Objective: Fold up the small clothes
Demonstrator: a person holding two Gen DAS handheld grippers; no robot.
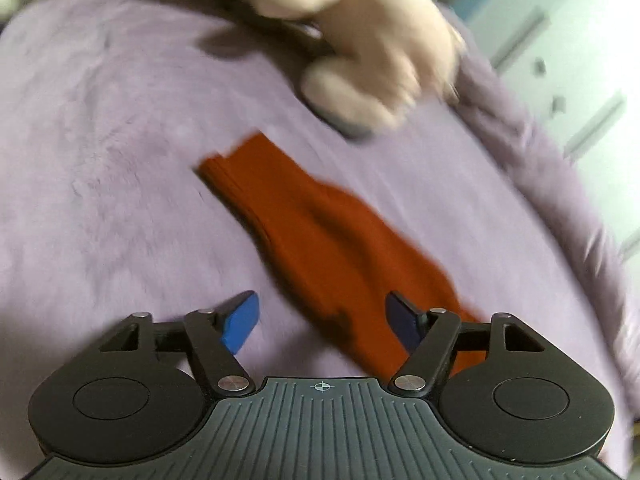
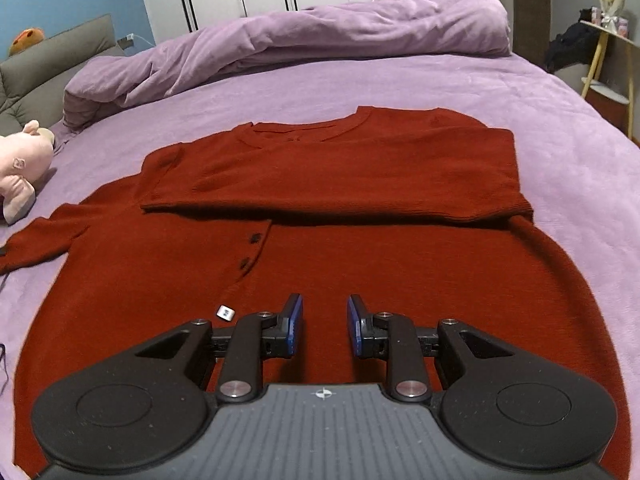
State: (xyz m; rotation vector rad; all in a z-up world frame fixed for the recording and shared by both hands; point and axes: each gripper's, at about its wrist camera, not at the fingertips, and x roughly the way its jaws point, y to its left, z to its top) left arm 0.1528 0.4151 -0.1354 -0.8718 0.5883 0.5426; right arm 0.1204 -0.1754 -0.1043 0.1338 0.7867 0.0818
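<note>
Spread flat across the lilac plush bed cover (image 2: 400, 80), a rust-red knitted cardigan with dark buttons (image 2: 320, 248) is seen buttons-up from the right wrist view, with one sleeve already folded straight across the chest just under the neckline. The other sleeve (image 1: 320, 232) is stretched out sideways onto the cover, and that's pretty much all that's caught by the left wrist view, which is quite blurry. The left tongs (image 1: 322, 322) are held wide open near that sleeve's end, nothing pinched, one blue pad over bare cover and the other over the knit. The right tongs (image 2: 325, 326) are parted too, though much less, and are held low over the cardigan's lower front with nothing between the pads. A small silvery tag (image 2: 225, 312) is seen on the knit just beside them. A pink plush toy (image 2: 22, 164) is lying on the bed near the outstretched sleeve's cuff, and a bunched-up lilac duvet (image 2: 300, 40) is piled at the far side.
</note>
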